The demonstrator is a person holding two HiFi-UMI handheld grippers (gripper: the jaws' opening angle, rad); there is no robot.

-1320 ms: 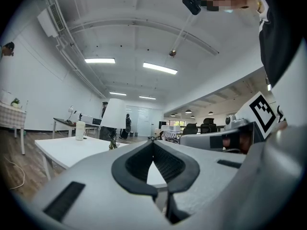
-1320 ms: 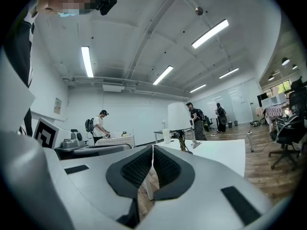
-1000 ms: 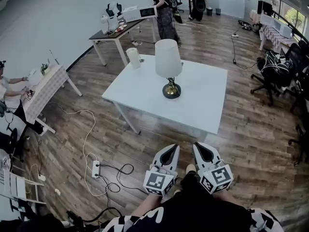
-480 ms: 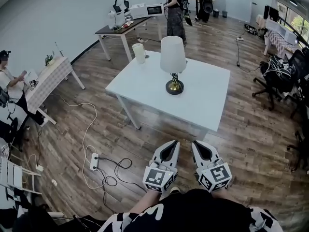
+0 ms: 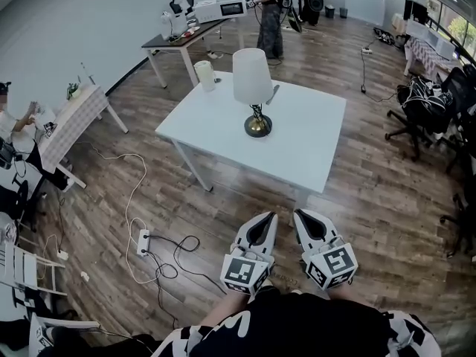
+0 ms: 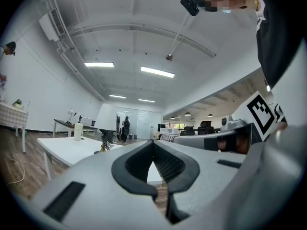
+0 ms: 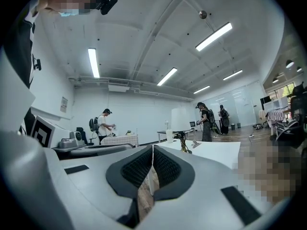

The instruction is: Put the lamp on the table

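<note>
The lamp (image 5: 251, 88), with a white shade and a dark round base, stands upright on the white table (image 5: 312, 140), left of its middle. My left gripper (image 5: 264, 222) and right gripper (image 5: 305, 218) hang side by side well short of the table's near edge, over the wood floor. Both are shut with nothing between the jaws. The left gripper view has the left gripper (image 6: 153, 143) pointing level, with the lamp (image 6: 106, 121) far off on the table (image 6: 67, 147). Past the right gripper (image 7: 152, 147) the lamp (image 7: 181, 120) shows above the table (image 7: 216, 150).
A white cylinder (image 5: 204, 74) stands at the table's far left corner. A power strip with loose cables (image 5: 143, 242) lies on the floor to the left. Office chairs (image 5: 424, 103) crowd the right side. A side table with appliances (image 5: 186, 36) and a standing person (image 5: 269, 13) are beyond.
In the head view the table and lamp have shifted slightly up and left. Both grippers stay shut and side by side, drifting a little. The lamp has not moved on the table.
</note>
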